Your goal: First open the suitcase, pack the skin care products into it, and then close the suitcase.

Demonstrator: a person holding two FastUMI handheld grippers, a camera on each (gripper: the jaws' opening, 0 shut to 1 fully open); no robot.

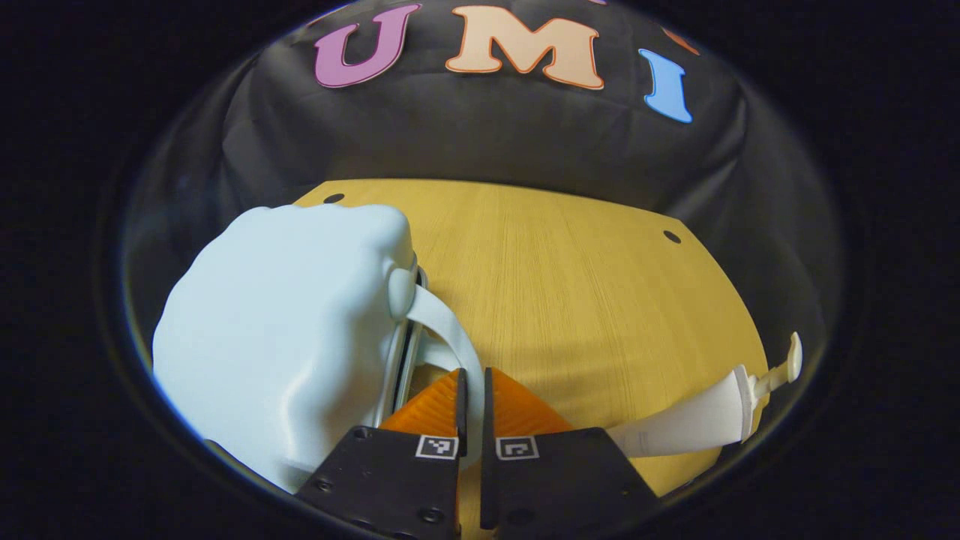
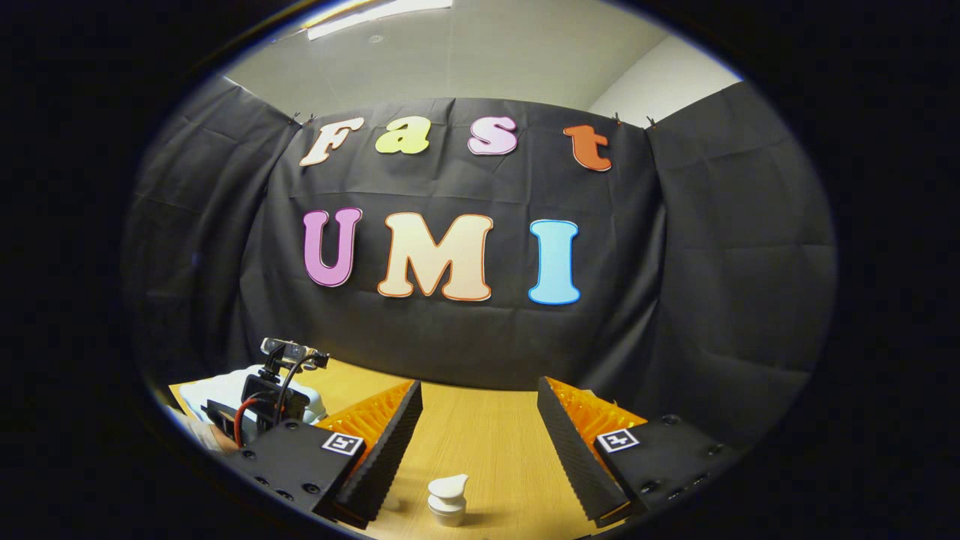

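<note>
stage: early by my read. I've got the left gripper [image 1: 472,397] nipped tight on the case [image 1: 285,337] strap [image 1: 450,330]. Lid looks down; opening not done yet.
case: pale blue, 9 o'clock in left gripper view, on the table [image 1: 570,285].
bottle: white pump bottle [image 1: 705,416] lies at 4 o'clock, not packed.
right gripper [image 2: 480,442]: fingers wide apart, holding nothing, pump bottle's top [image 2: 448,499] below at 6 o'clock.
left to do: open, pack, close.
writing: none readable on bottle or case.

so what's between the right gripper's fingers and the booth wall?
In the right gripper view, a white pump bottle stands between the open fingers; beyond it, bare wooden table.
</note>
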